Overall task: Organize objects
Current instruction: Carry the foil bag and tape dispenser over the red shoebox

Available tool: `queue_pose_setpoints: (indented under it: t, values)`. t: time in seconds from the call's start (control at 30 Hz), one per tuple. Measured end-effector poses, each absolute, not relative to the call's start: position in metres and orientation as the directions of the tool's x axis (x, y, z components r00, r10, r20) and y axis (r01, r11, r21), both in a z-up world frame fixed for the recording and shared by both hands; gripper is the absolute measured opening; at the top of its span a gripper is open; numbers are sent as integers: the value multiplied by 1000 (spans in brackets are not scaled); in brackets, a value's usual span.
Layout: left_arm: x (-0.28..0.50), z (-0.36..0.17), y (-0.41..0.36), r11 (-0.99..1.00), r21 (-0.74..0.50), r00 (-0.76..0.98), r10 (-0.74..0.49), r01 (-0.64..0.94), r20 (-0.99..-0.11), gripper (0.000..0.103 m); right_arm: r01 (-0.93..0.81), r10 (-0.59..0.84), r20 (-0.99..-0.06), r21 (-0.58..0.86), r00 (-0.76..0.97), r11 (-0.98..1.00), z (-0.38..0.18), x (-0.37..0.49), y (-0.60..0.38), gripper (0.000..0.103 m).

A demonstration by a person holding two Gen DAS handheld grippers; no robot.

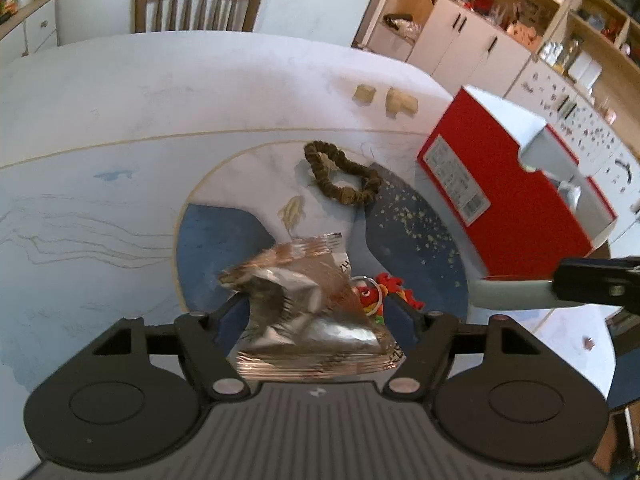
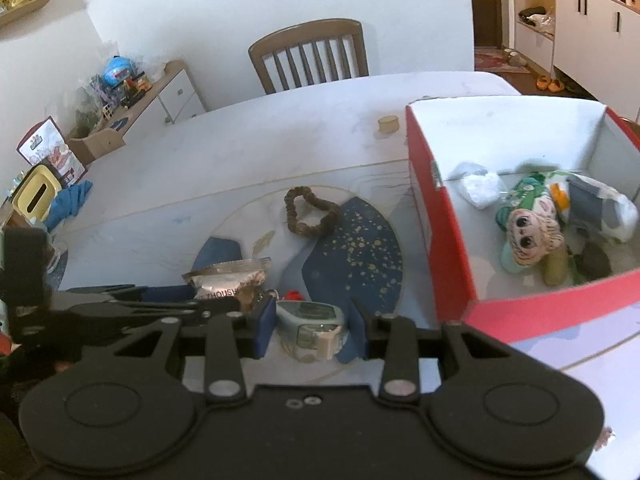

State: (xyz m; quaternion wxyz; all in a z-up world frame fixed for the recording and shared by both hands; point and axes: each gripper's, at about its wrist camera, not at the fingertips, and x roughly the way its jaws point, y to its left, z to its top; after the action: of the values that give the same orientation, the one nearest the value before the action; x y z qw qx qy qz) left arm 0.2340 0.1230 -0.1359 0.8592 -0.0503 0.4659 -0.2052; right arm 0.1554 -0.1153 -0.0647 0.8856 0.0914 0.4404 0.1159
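A crumpled silver foil packet (image 1: 304, 312) lies on the blue round print between the fingers of my left gripper (image 1: 318, 300). The jaws stand wide and open around it, and the right finger is clear of it. A red keyring toy (image 1: 376, 292) peeks out beside the packet. My right gripper (image 2: 311, 316) is shut on a pale green digital watch (image 2: 310, 320), held just above the table left of the red box (image 2: 440, 220). The box holds a plush doll (image 2: 532, 240) and a white packet (image 2: 478, 186). A brown scrunchie (image 2: 308, 216) lies farther back.
Two small wooden blocks (image 1: 400, 102) sit on the white tablecloth (image 1: 140, 120) behind the scrunchie. A wooden chair (image 2: 308, 56) stands at the far edge. Low cabinets with clutter (image 2: 132, 96) line the left wall, and white cupboards (image 1: 472, 40) stand at the right.
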Motion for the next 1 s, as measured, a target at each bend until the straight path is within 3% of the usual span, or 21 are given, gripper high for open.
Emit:
queue_pose_setpoints:
  t: [0.2,0.23,0.43,0.77,0.8,0.83,0.87,1.0]
  values:
    - [234,-143,117,924,-246,488,-365,292,-793,71,-114,276,-744,262,609,958,-54,140,-124,38]
    - [234,-143,118,926,-249,490,-364,285,-792,64,-112,275,-740,264,614,958,-52,137,-126,38]
    - [232,-140,123,926,-268,491,-369,265,-789,54,-96,269,-716,273,644,957,-41,127,-137,38]
    - [217,-101,126,927,-282,526,-373,247,-764,50,-102,285,-654,303,701,947,-20,126,-165,38]
    - [216,-96,125,926,-286,530,-377,248,-760,46,-107,289,-645,307,707,946,-18,126,-169,38]
    - [214,-91,124,923,-292,536,-383,251,-752,30,-110,293,-638,310,712,944,-16,127,-173,38]
    - [213,-87,122,921,-294,540,-388,255,-747,25,-112,295,-632,312,716,943,-15,127,-177,38]
    - [211,-77,112,930,-256,558,-364,264,-745,24,-124,313,-613,331,726,935,-10,133,-198,38]
